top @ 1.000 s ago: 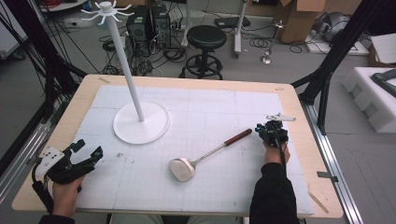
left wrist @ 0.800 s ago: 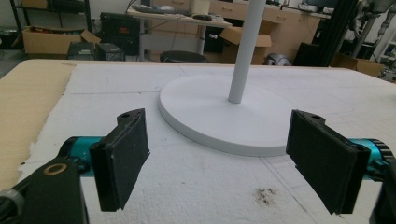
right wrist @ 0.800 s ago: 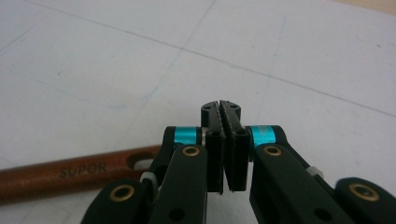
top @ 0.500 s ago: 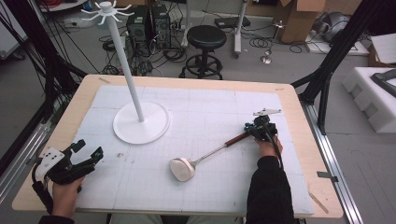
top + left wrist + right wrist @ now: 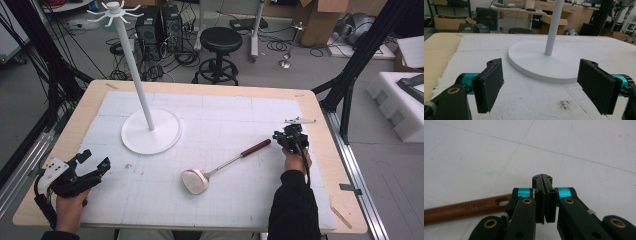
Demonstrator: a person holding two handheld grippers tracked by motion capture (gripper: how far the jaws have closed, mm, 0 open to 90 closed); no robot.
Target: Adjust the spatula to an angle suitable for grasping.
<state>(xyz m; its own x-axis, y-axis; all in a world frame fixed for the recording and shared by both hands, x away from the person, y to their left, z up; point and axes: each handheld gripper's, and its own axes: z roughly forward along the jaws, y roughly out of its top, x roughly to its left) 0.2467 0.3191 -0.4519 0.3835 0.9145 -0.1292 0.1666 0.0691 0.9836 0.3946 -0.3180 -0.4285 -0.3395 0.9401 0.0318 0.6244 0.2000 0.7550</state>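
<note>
A ladle (image 5: 220, 167) lies on the white mat, its metal bowl (image 5: 195, 181) toward the front and its brown wooden handle (image 5: 256, 148) pointing back right. My right gripper (image 5: 287, 136) hovers just right of the handle's end, jaws pressed together with nothing between them. In the right gripper view the gripper (image 5: 543, 178) points down at the mat, and the handle (image 5: 466, 208), marked SUPOR with a hanging hole, lies just left of its jaws. My left gripper (image 5: 95, 162) rests at the front left, open and empty. In the left gripper view its pads (image 5: 489, 83) frame the white stand's base (image 5: 541, 61).
A tall white stand (image 5: 132, 65) with a hook crown rises from a round base (image 5: 150, 132) at the mat's back left. The wooden table (image 5: 320, 130) edge borders the mat. A black stool (image 5: 220, 40), cables and boxes stand on the floor beyond.
My right gripper moved left to the handle's end, then drew back slightly to the right. The ladle and my left gripper have kept still.
</note>
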